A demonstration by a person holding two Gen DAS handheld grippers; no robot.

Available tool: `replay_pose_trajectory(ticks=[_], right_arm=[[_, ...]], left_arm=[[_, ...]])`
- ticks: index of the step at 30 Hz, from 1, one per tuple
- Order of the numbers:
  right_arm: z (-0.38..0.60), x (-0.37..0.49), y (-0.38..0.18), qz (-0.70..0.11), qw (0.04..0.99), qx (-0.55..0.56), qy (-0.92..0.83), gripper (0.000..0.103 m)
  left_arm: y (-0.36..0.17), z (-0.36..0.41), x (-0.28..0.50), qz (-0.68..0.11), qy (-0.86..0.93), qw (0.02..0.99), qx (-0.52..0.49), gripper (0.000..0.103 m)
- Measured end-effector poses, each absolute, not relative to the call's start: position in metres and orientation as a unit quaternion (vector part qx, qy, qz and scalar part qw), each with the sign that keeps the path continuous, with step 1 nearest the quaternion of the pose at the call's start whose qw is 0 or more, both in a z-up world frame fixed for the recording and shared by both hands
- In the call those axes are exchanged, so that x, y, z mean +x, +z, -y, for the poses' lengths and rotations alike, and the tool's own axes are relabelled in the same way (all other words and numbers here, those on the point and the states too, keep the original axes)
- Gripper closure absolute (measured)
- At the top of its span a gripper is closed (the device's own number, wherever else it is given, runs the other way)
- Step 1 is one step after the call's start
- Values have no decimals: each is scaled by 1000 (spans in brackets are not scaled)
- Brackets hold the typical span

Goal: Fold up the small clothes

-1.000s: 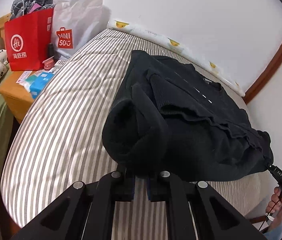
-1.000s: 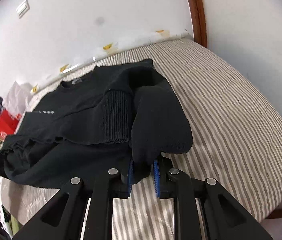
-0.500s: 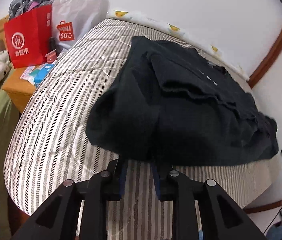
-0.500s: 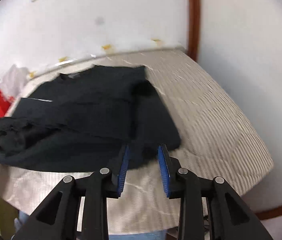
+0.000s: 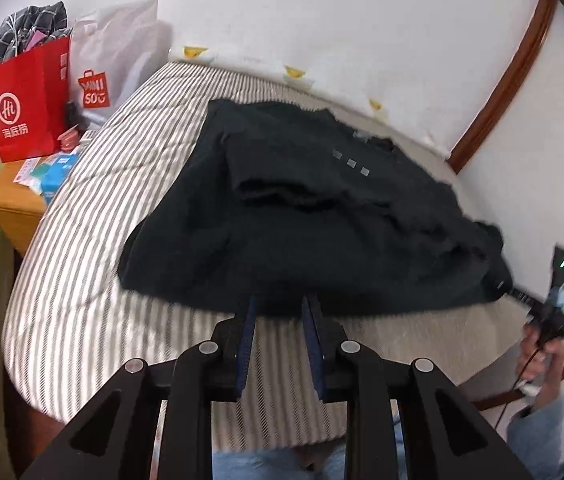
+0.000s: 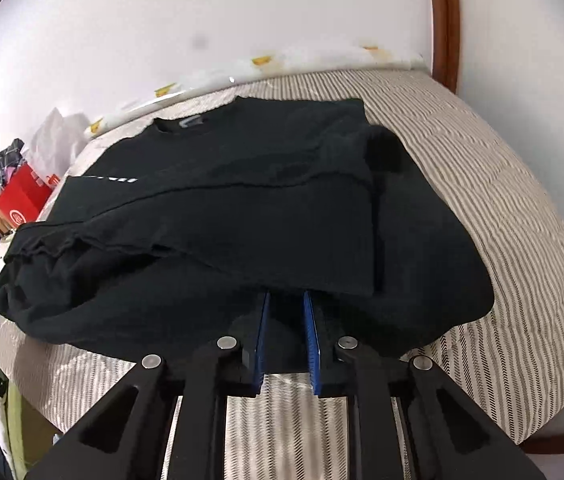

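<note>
My left tongs [image 5: 278, 312] stand apart with nothing between the blue pads, their tips just at the near hem of the black sweater [image 5: 314, 216]. My right tongs [image 6: 287, 308] are likewise apart and empty, tips at the hem on the other side. The sweater lies on the striped bed [image 5: 94, 240], sleeves folded in over the body. The left view alone shows the three small grey squares on the chest, the red bag [image 5: 26, 104] and white bag [image 5: 110, 64] on the wooden nightstand [image 5: 14, 204], and my right hand [image 5: 542, 356] gripping its handle (green light lit). The right view alone shows the neck label [image 6: 192, 123] and the bed's bare right side [image 6: 522, 216].
</note>
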State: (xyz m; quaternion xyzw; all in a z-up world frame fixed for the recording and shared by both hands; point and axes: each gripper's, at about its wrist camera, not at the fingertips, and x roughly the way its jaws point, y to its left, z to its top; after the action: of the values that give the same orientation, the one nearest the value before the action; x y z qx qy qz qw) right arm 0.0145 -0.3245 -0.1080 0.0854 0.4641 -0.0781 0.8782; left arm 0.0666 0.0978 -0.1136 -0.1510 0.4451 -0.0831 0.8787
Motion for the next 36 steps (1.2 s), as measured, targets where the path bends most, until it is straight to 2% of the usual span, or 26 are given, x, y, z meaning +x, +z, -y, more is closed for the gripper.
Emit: replay_pose_trajectory(ticks=[14, 19, 26, 36], right_arm=[[332, 30, -97, -461, 879, 67, -101, 94], [338, 43, -93, -466, 874, 53, -122, 94], [338, 60, -81, -437, 892, 89, -76, 91], [364, 153, -94, -434, 884, 144, -102, 91]], left_arm=[[-134, -72, 140, -496, -59, 862, -88, 79], [-138, -66, 155, -488, -55, 868, -69, 78], [-131, -70, 173, -465, -67, 877, -97, 78], [-125, -88, 237, -445, -50, 883, -142, 78]])
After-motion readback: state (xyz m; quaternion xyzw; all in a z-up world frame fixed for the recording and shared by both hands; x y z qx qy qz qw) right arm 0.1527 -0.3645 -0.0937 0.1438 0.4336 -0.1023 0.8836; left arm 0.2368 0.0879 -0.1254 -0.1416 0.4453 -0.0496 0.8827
